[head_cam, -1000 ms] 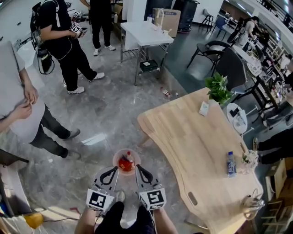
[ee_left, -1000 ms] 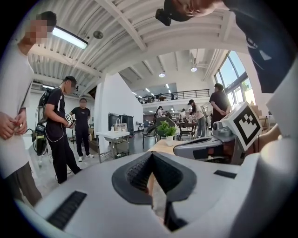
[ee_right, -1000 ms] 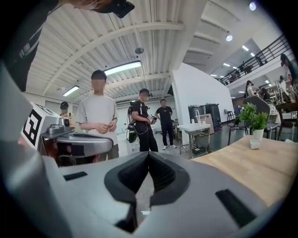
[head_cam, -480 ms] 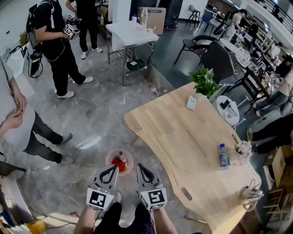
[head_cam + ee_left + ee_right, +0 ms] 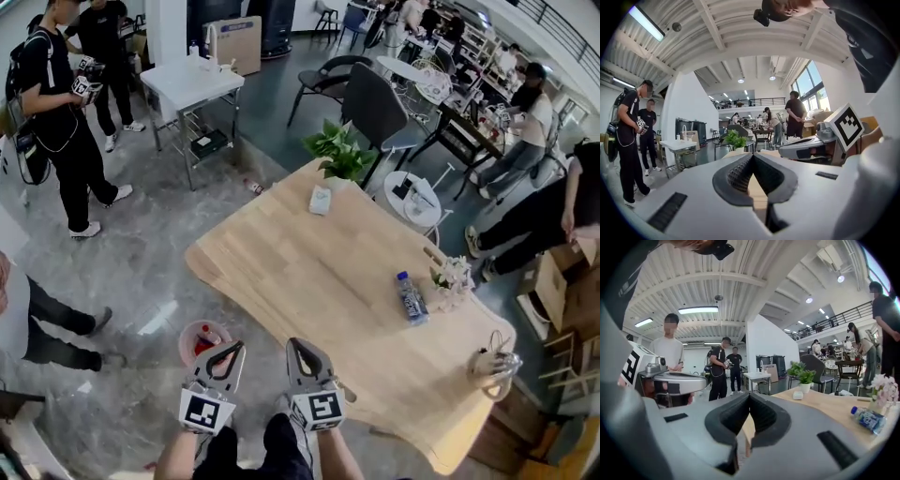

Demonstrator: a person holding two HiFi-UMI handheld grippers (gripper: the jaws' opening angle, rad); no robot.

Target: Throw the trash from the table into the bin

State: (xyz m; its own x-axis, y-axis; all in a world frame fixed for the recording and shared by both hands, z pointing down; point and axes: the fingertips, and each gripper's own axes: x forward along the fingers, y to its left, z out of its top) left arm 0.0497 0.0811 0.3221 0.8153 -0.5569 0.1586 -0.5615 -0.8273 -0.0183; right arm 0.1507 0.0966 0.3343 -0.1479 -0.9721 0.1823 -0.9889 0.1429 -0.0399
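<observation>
Grippers are hovering side by side at the near edge of the wooden table (image 5: 300, 272). The left gripper (image 5: 226, 354) and right gripper (image 5: 298, 349) are both showing jaws pressed together with nothing between them. A round pink bin (image 5: 185, 339) is sitting on the floor just beside the left gripper, holding red trash. On the table, a plastic water bottle (image 5: 410, 298) is lying near a small flower vase (image 5: 453, 277), and a white packet (image 5: 321, 200) is lying by the potted plant (image 5: 339, 150), both well apart from the grippers.
</observation>
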